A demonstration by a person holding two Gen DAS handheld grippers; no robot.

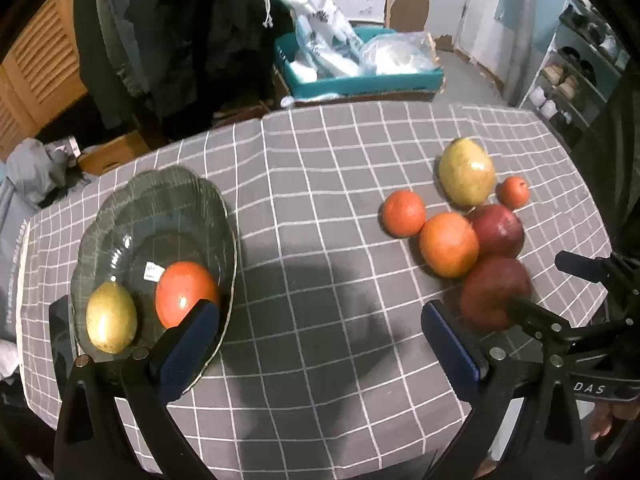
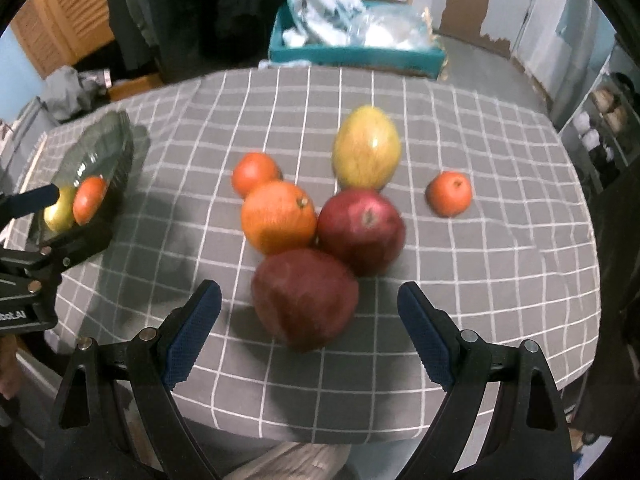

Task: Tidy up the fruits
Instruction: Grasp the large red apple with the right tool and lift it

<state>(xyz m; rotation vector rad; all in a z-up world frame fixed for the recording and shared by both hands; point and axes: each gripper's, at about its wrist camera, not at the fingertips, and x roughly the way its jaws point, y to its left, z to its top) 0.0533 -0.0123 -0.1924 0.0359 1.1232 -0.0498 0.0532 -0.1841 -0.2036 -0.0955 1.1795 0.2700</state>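
The counter (image 1: 320,184) has a gray cloth with white squares on it. A glass bowl (image 1: 120,216) sits on it, and the other things are told from that bowl.

Inside the bowl lie a yellow-green fruit (image 1: 111,317) and a red-orange fruit (image 1: 185,293), side by side. The left hand-held gripper (image 1: 320,336) hangs just beside the bowl. Its jaws are spread wide and hold nothing. One blue finger (image 1: 188,348) is in front of the bowl's near rim.

Well apart from the bowl is a bunch of fruits. A big yellow-green mango (image 2: 366,147) is at the far side of the bunch. A small orange fruit (image 2: 449,193) sits alone, farthest from the bowl. Another small orange fruit (image 2: 254,173) is on the bowl's side of the bunch, touching a big orange (image 2: 278,217). A red apple (image 2: 361,231) sits next to the big orange. A dark red fruit (image 2: 305,299) is the closest one to the right hand-held gripper (image 2: 309,324). That gripper's jaws are wide open on either side of the dark red fruit, not touching it.
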